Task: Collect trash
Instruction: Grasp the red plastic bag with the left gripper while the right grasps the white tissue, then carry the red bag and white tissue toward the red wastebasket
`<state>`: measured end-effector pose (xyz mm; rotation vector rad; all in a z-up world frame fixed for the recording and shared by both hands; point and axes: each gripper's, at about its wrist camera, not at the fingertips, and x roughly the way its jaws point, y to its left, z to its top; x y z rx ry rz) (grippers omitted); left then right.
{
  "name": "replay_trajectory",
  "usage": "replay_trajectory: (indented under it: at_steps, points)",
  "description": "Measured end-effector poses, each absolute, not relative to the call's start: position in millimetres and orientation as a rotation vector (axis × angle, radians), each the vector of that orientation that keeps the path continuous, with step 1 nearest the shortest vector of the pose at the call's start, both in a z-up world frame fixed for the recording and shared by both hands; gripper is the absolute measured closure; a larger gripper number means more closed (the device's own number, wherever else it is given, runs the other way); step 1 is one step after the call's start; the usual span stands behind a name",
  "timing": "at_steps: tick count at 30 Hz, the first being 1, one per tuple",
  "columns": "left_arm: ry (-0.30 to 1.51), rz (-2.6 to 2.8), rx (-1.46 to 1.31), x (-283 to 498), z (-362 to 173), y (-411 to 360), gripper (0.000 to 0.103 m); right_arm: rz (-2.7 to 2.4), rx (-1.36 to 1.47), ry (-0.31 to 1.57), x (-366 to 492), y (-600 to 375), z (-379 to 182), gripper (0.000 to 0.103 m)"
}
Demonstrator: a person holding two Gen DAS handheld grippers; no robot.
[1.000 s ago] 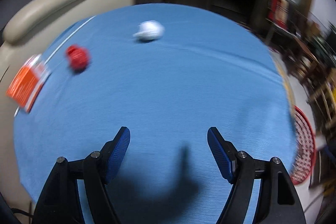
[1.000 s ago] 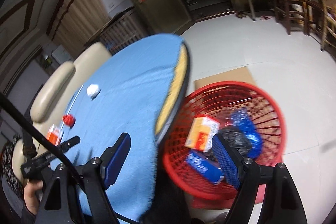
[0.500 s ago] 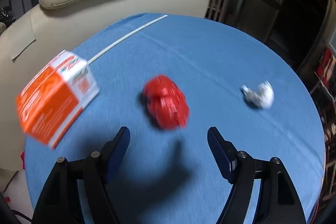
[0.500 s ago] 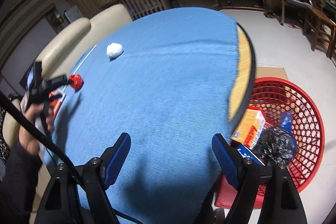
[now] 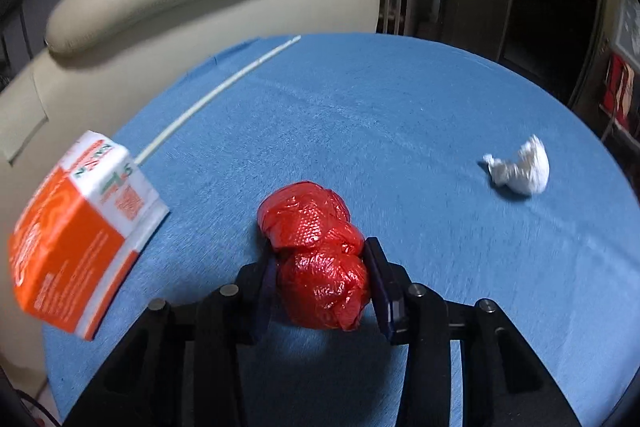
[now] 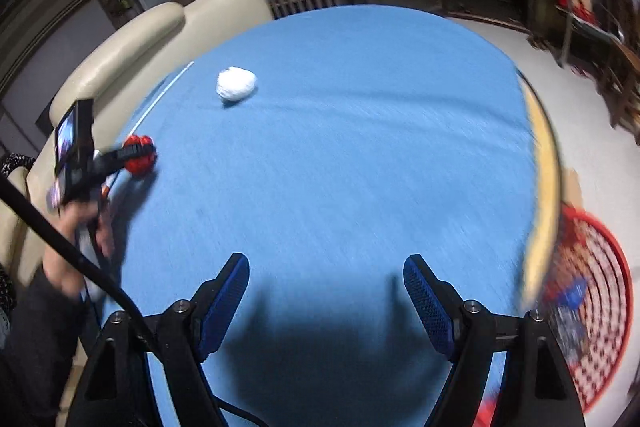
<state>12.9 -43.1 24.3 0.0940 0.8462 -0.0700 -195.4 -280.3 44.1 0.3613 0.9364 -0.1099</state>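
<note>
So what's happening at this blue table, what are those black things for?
A person is clearing trash with a pair of hand-held tongs. The left tongs have just been closing on a crumpled red plastic wad, which now sits between their pads. The right tongs hang open over the round blue-covered table, holding nothing. A crumpled white paper ball and an orange-and-white carton wait; a red mesh basket stands on the floor beside the table.

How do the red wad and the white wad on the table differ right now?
The red wad is glossy crumpled plastic; the white wad looks like matte paper. The red wad is pinched in the left gripper; the white wad lies free, apart from both grippers. Both rest on the blue table.
</note>
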Motion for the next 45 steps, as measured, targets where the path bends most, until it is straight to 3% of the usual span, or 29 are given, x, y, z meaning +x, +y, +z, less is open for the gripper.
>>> replay_trajectory:
  at_steps: [13, 19, 21, 22, 25, 33, 45]
  points:
    - [0.865, -0.095, 0.018, 13, 25, -31, 0.059, -0.033, 0.279, 0.863, 18, -239, 46, 0.021]
    - [0.877, -0.092, 0.023, 18, 19, -32, 0.059, -0.073, 0.231, 0.908, 78, -229, 26, 0.021]
    - [0.886, -0.094, 0.019, 19, 18, -31, 0.058, -0.081, 0.212, 0.938, 90, -225, 18, 0.038]
    - [0.892, -0.092, 0.017, 21, 16, -30, 0.058, -0.079, 0.200, 0.950, 92, -223, 15, 0.056]
    - [0.910, -0.081, 0.015, 26, 12, -29, 0.059, -0.059, 0.168, 0.951, 86, -217, 17, 0.064]
    - [0.908, -0.070, 0.025, 27, 12, -30, 0.059, -0.041, 0.173, 0.898, 15, -222, 41, 0.064]
    - [0.910, -0.058, 0.073, -10, 22, -44, 0.060, -0.080, 0.332, 0.839, -173, -244, 48, 0.064]
